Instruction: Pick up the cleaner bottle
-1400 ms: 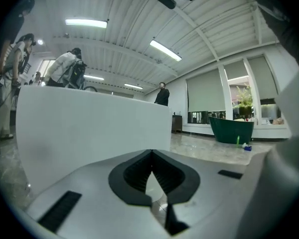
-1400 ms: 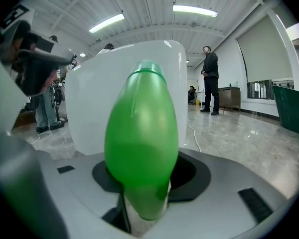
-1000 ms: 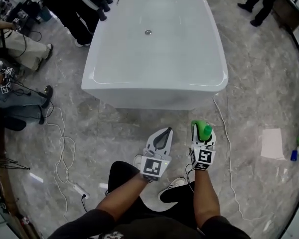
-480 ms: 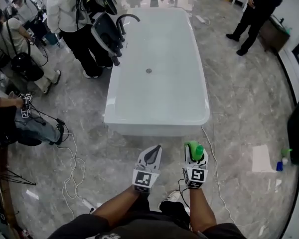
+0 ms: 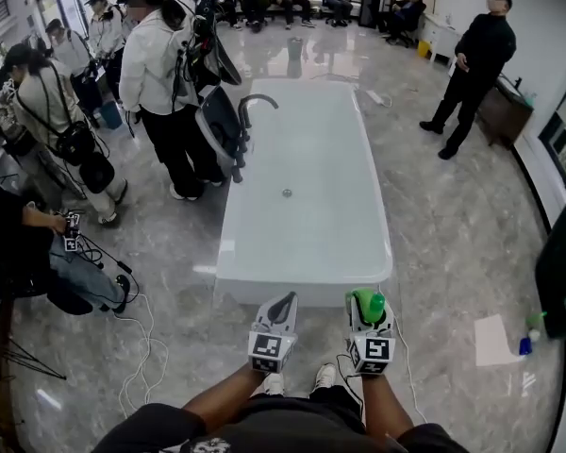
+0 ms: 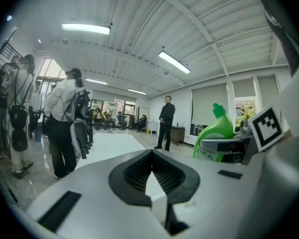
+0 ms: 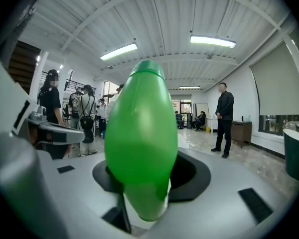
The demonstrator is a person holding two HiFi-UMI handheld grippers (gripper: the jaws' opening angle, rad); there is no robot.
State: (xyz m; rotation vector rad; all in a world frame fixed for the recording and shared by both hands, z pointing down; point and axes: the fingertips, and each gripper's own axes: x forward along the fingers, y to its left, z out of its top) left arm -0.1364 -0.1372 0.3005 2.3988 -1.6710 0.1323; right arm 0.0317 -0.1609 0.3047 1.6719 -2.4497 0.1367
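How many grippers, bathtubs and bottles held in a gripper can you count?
Grippers: 2, the left gripper and the right gripper
Bathtubs: 1, the white bathtub
Bottles held: 1, the green cleaner bottle, in the right gripper
Total: 4

A showroom-like hall is showing: a white bathtub (image 5: 307, 239) is standing on polished marble floor (image 5: 453, 243), people (image 5: 165, 92) crowding beside it.

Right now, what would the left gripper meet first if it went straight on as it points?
Probably the near end of the white bathtub, ahead of the left gripper; depth is unclear.
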